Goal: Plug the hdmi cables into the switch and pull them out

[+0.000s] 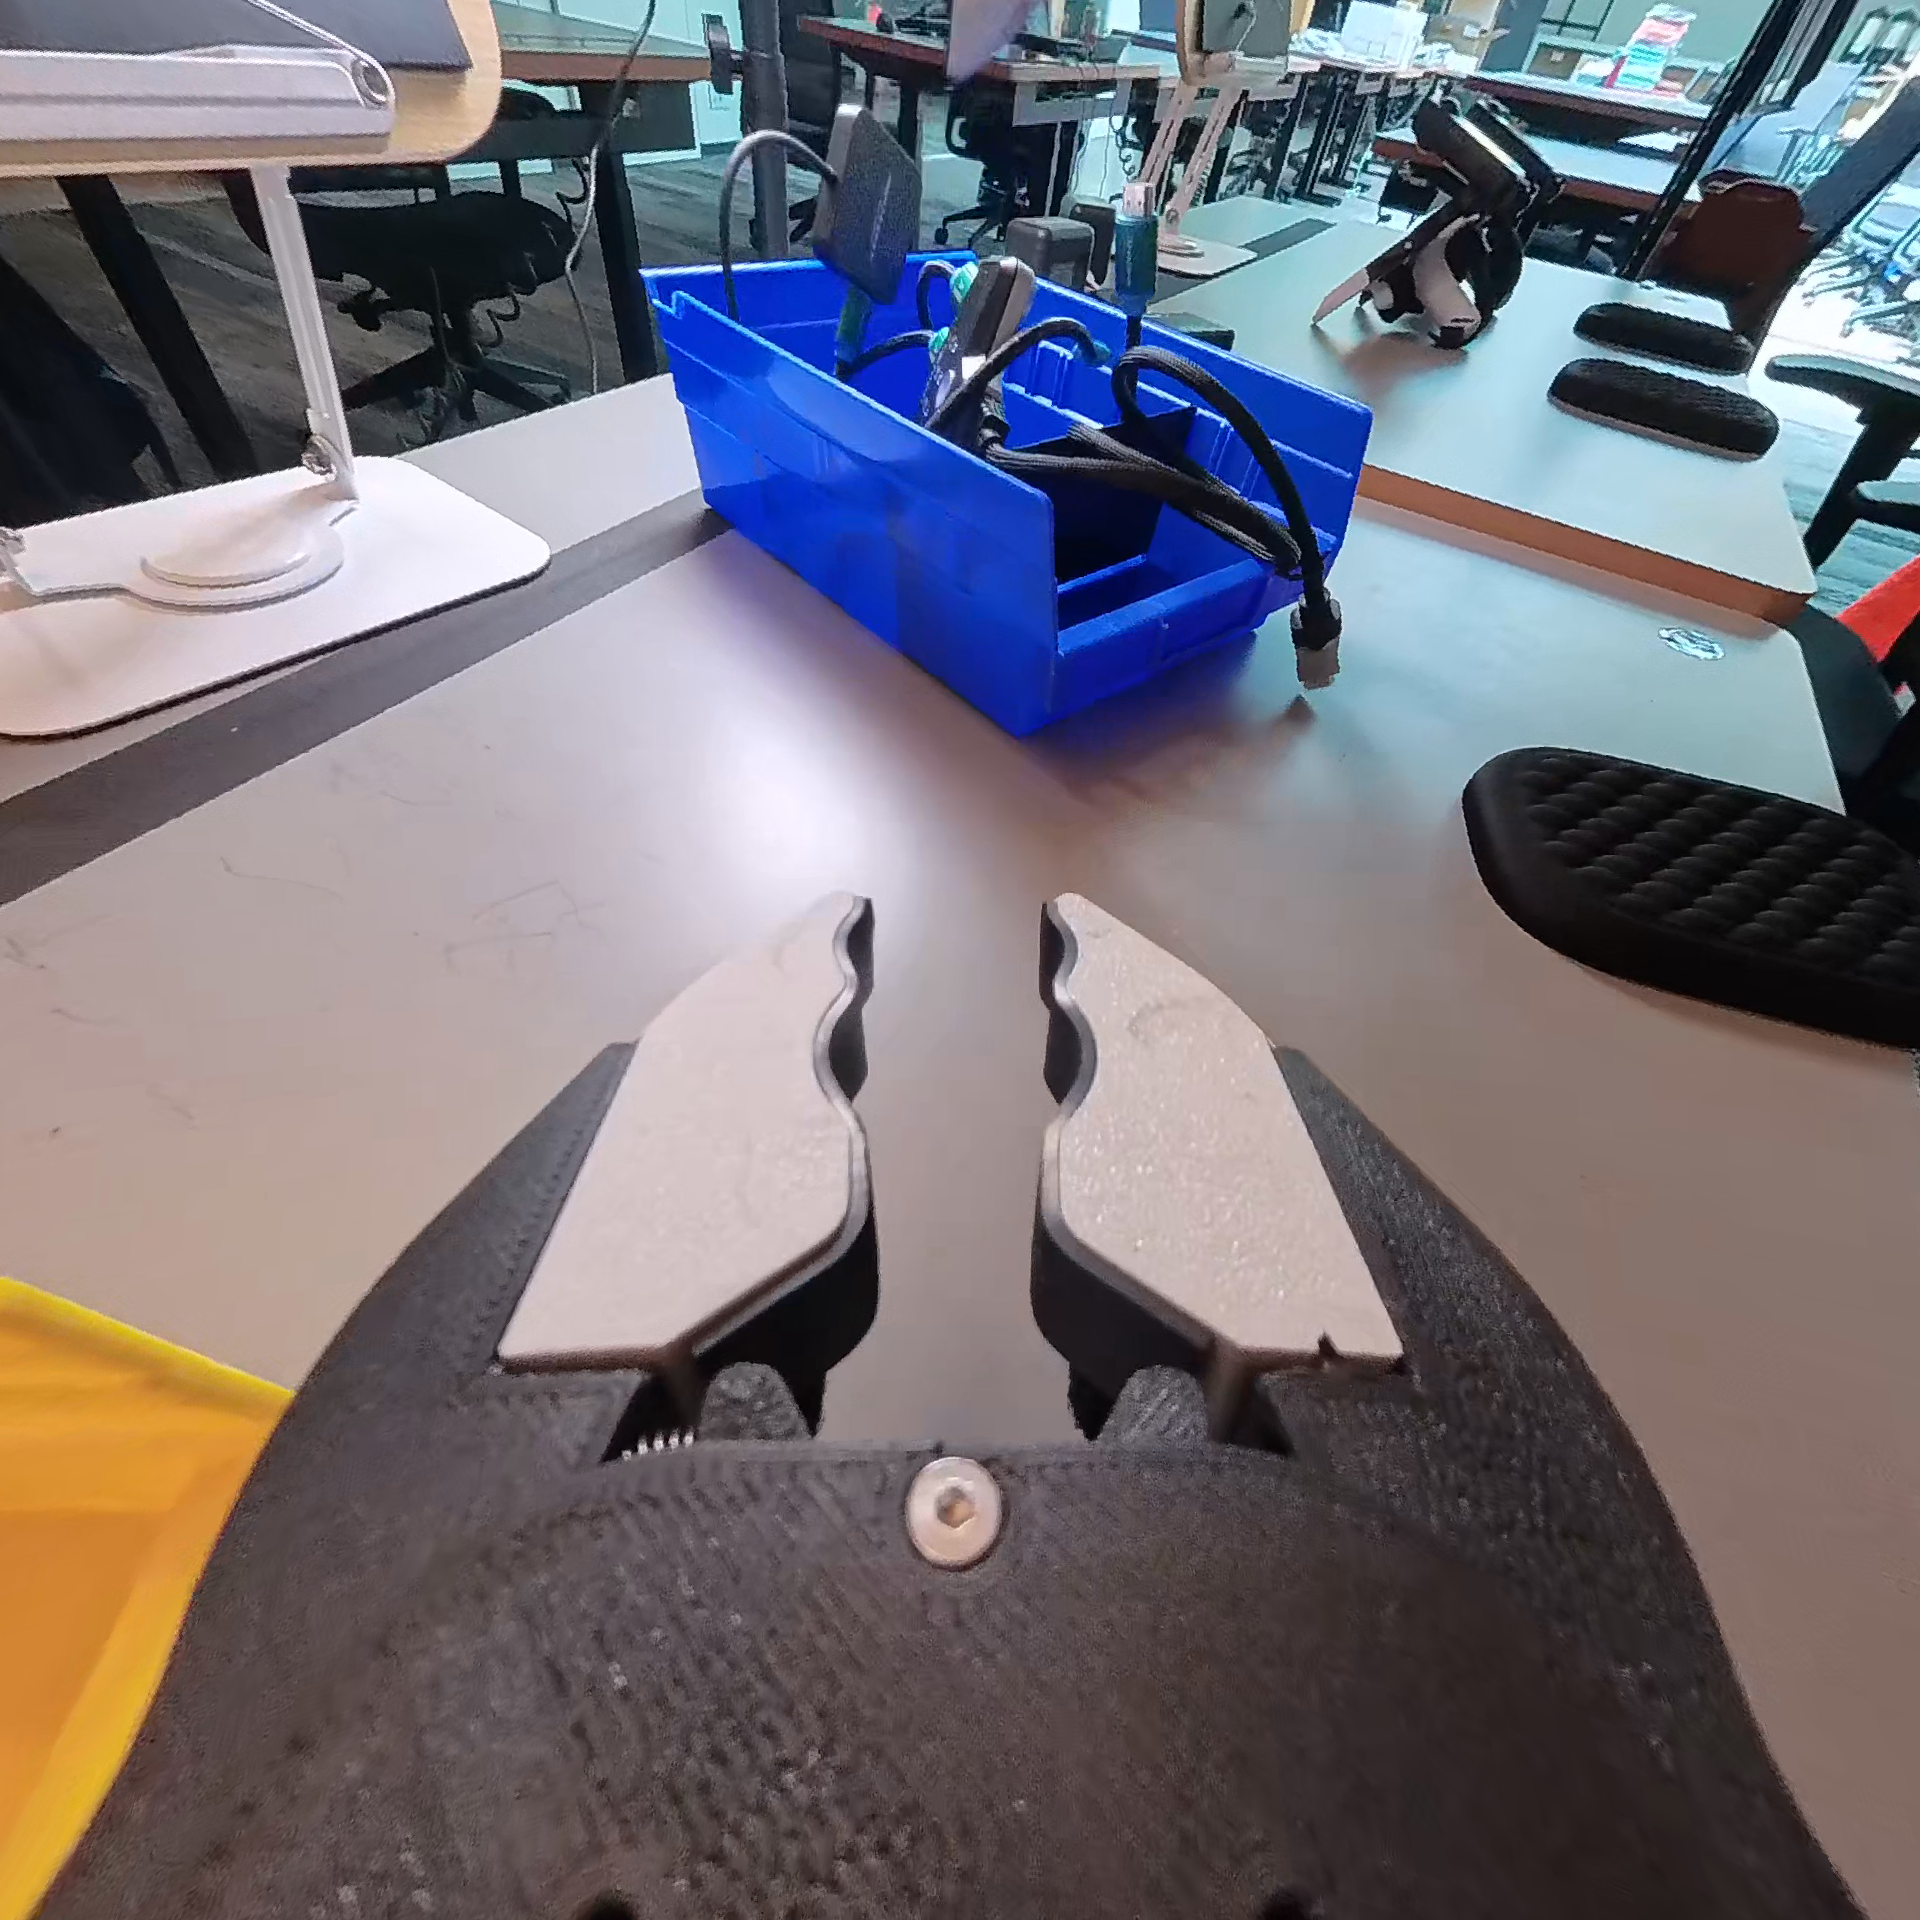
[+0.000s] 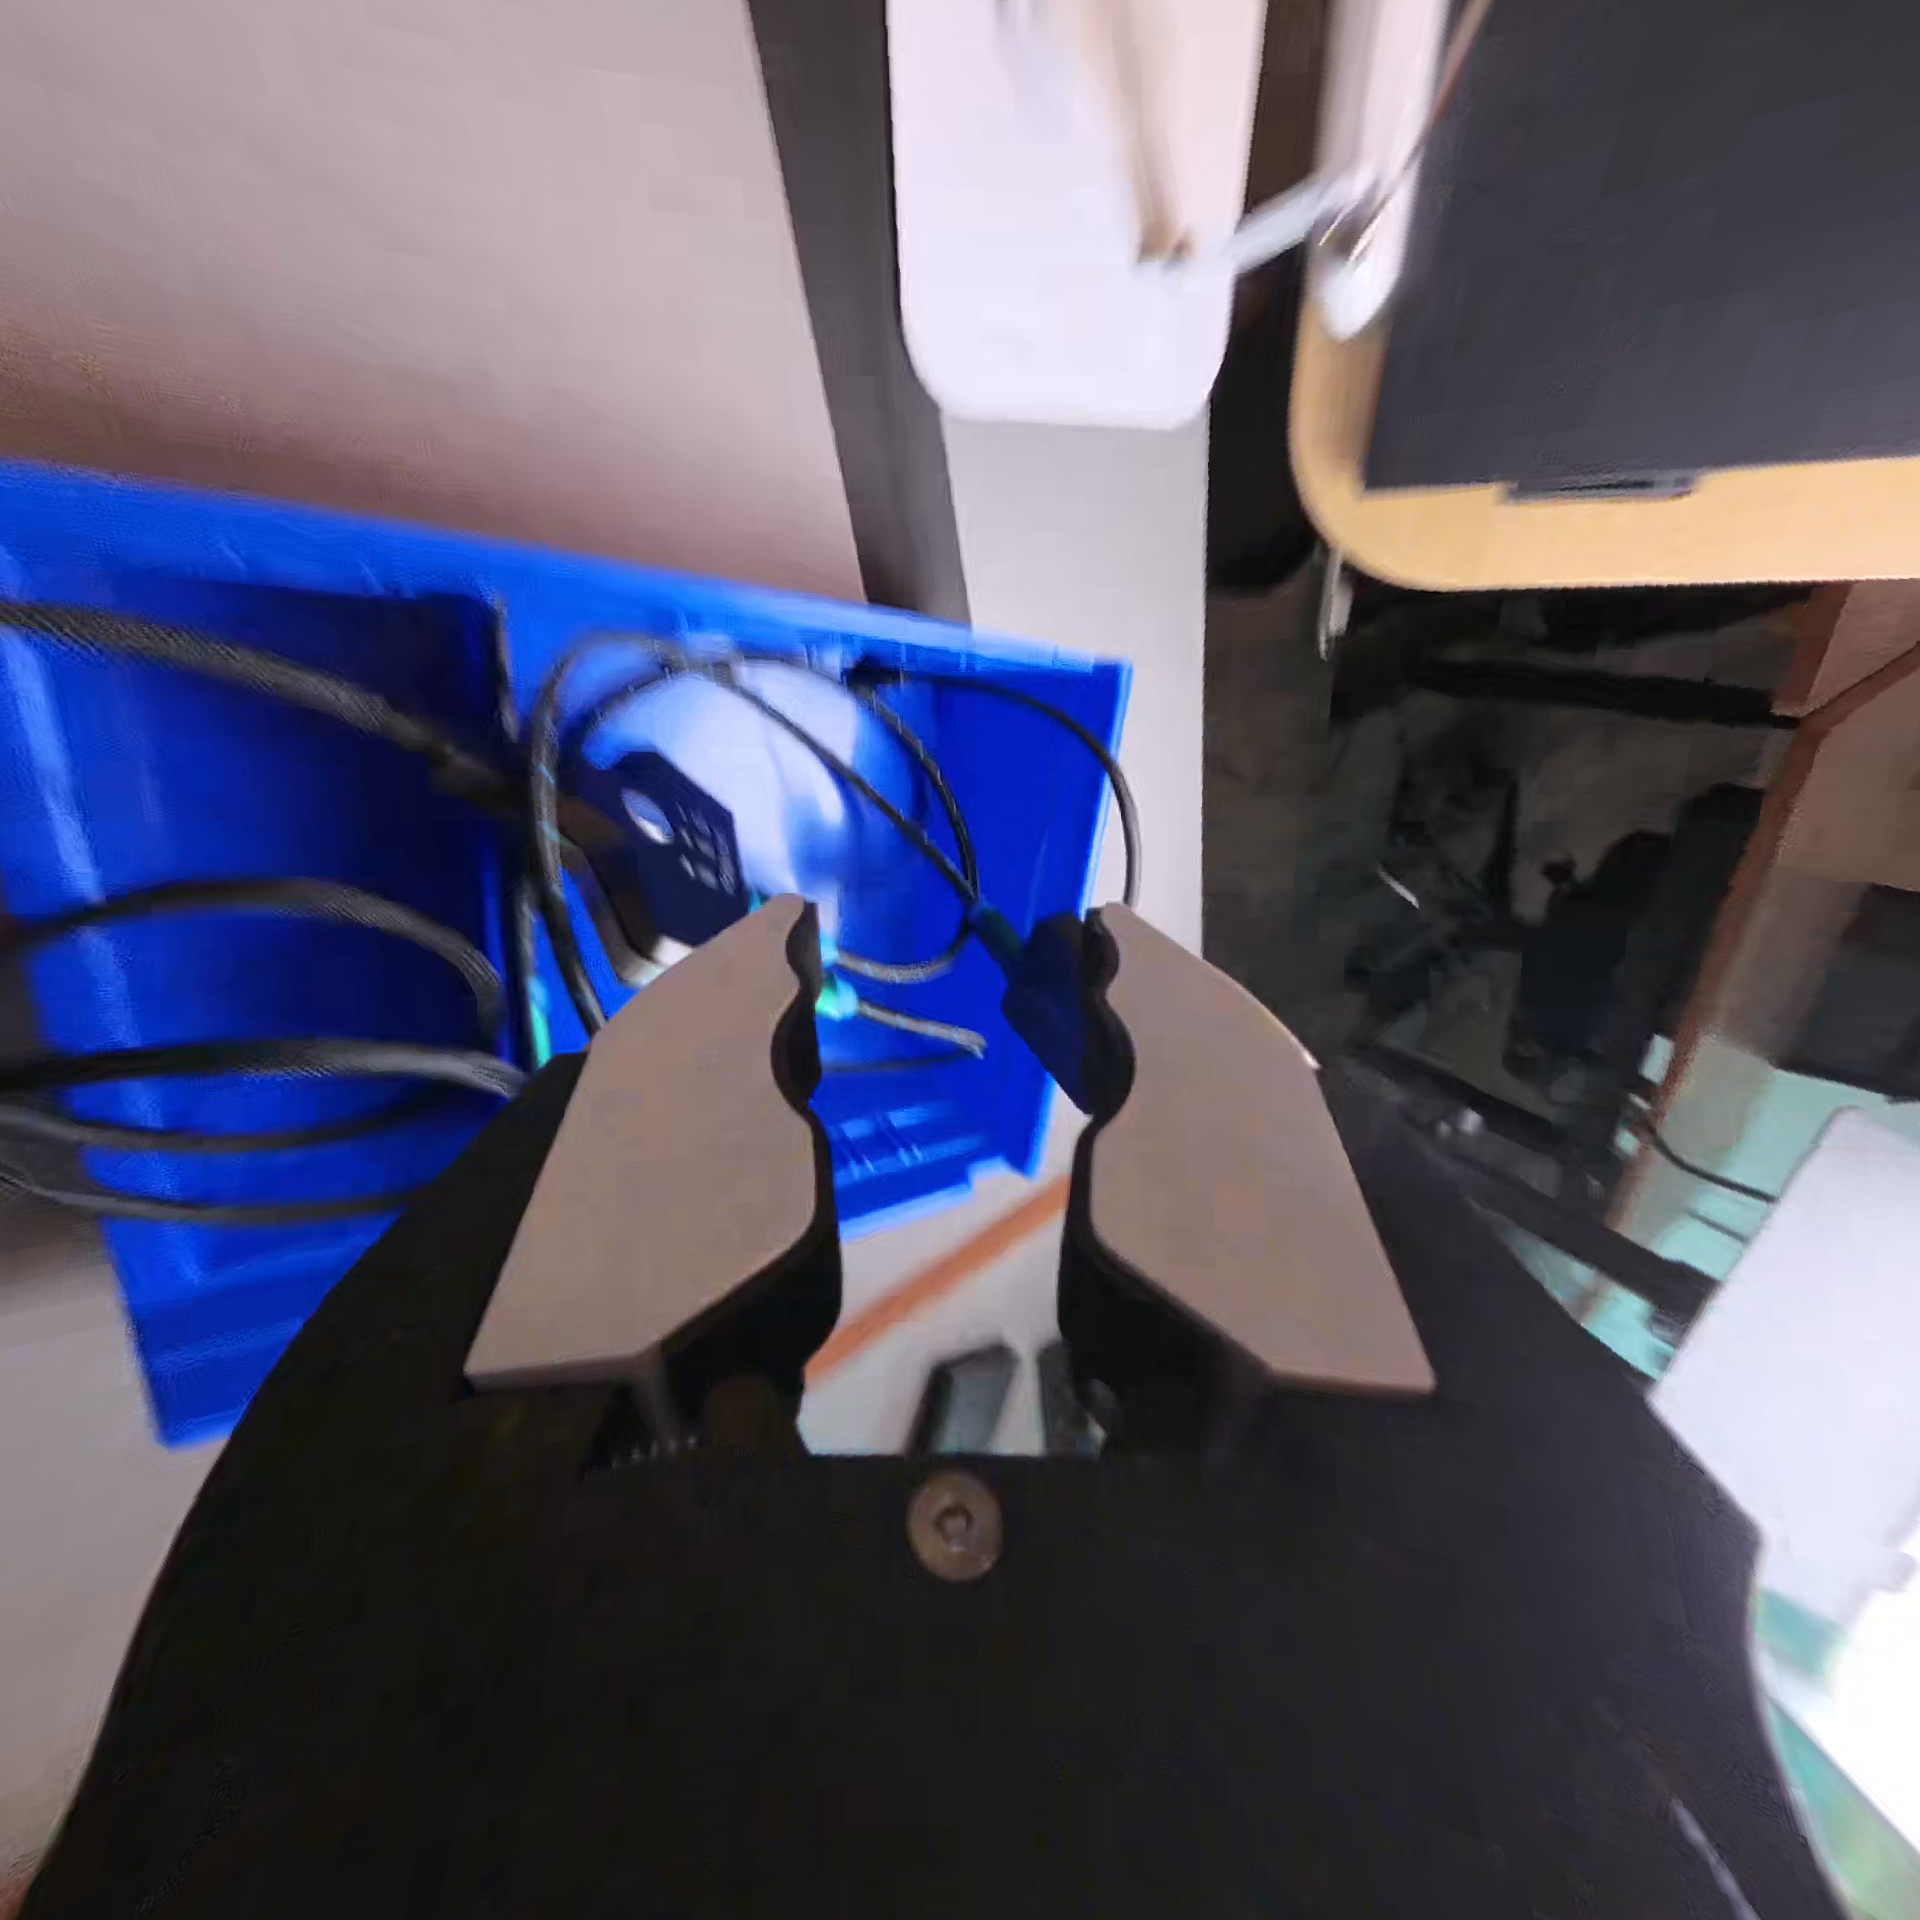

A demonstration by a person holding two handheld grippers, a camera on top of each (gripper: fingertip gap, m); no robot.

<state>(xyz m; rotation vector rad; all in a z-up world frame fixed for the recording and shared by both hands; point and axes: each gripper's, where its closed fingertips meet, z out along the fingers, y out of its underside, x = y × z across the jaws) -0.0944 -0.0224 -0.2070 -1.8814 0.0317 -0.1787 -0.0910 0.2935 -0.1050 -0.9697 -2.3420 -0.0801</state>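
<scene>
Left gripper [image 1: 956, 925]: we hold it low over the grey desk [image 1: 520, 987], its jaws parted by a moderate gap with nothing between them.
Right gripper [image 2: 948, 935]: we hover it above the blue bin [image 2: 260, 790], jaws parted and gripping nothing; a blue cable plug [image 2: 1044, 997] lies just off the inner face of the finger at 3 o'clock, and the motion blur leaves us unable to tell whether they touch.
Switch [image 2: 675, 847]: the small dark box sits inside the bin at about 10 o'clock from our right fingertips, tangled among black braided cables [image 2: 312, 935].
Bin from the left wrist view: the blue bin stands at 12 o'clock, well ahead of us, one cable end [image 1: 1314, 644] hanging over its front wall.
Risk: if we close on the plug while moving this fast, we judge the grip may land crooked or catch a neighbouring loop, dragging the switch along.
Risk: the left gripper is far from the bin, so nothing yet steadies the switch.
</scene>
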